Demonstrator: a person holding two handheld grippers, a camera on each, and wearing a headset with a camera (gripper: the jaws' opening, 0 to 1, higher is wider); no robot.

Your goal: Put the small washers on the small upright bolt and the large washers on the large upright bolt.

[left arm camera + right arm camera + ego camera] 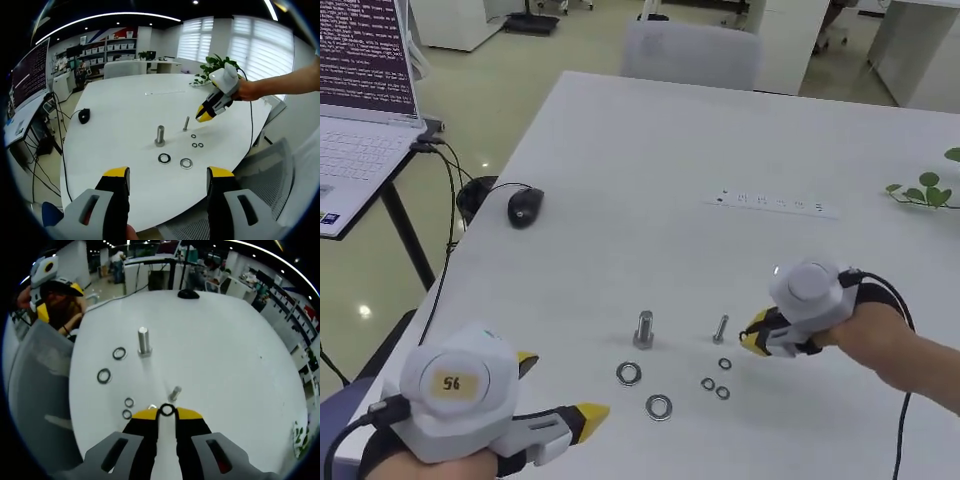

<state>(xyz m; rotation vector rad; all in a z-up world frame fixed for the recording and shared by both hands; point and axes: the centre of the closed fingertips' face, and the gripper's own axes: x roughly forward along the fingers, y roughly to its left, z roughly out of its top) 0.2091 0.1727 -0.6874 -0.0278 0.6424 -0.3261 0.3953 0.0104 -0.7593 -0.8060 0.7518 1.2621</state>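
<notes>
With large bolt (144,341) and small bolt (174,392) bare, one small washer (166,410) is pinched by the right gripper (166,413) at lower centre, the left gripper (168,173) is spread open, and the other washers (658,407) are left lying.

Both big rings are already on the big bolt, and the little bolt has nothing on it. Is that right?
Not quite. The large washers are not on the large bolt. They lie flat on the table just in front of it, as the head view shows. The small bolt has nothing on it, as you said.
</notes>
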